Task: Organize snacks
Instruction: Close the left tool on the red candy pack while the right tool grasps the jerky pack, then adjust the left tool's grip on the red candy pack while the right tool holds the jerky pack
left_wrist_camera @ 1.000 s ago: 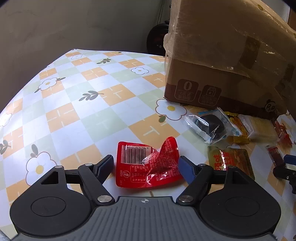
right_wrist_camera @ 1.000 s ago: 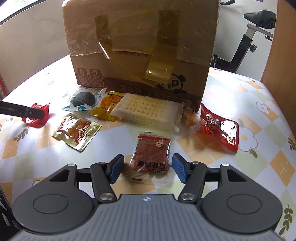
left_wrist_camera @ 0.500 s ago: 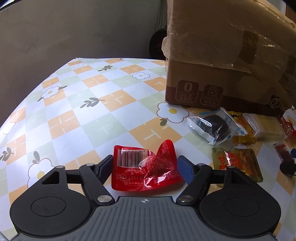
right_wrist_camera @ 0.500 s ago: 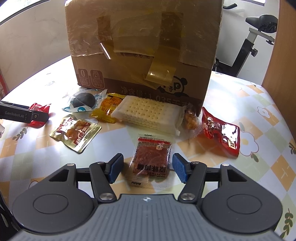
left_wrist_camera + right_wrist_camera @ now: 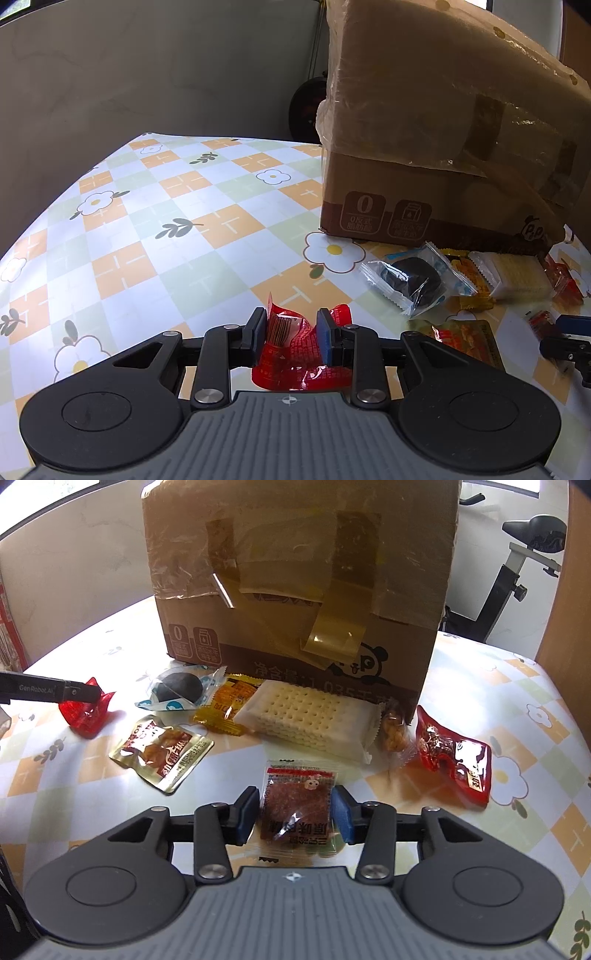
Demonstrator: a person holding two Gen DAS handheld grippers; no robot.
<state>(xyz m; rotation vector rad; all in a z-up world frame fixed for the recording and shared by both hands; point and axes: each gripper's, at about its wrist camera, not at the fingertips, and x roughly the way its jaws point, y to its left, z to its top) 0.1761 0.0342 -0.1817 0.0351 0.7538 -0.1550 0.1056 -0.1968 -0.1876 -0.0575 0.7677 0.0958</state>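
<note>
Left tongs (image 5: 291, 338) pinch a crumpled red foil packet (image 5: 295, 354) low over the bench (image 5: 147, 240), its thin film buckling between the pads. Right tongs (image 5: 293, 814) are clamped on a flat clear-wrapped jerky sachet (image 5: 297, 812), gripped by its edges, probably for lifting. Beyond lie a ridged cracker pack (image 5: 306, 720) and a taped cardboard box (image 5: 295, 572).

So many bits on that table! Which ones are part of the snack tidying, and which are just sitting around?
Part of the job:
- crumpled red packet, pinched in the left claw
- jerky packet, between the right claw's fingers
- cracker pack
- dark bun in clear wrap
- gold packet
- cardboard box

Just lying about:
- exercise bike
- flowered tablecloth
</note>
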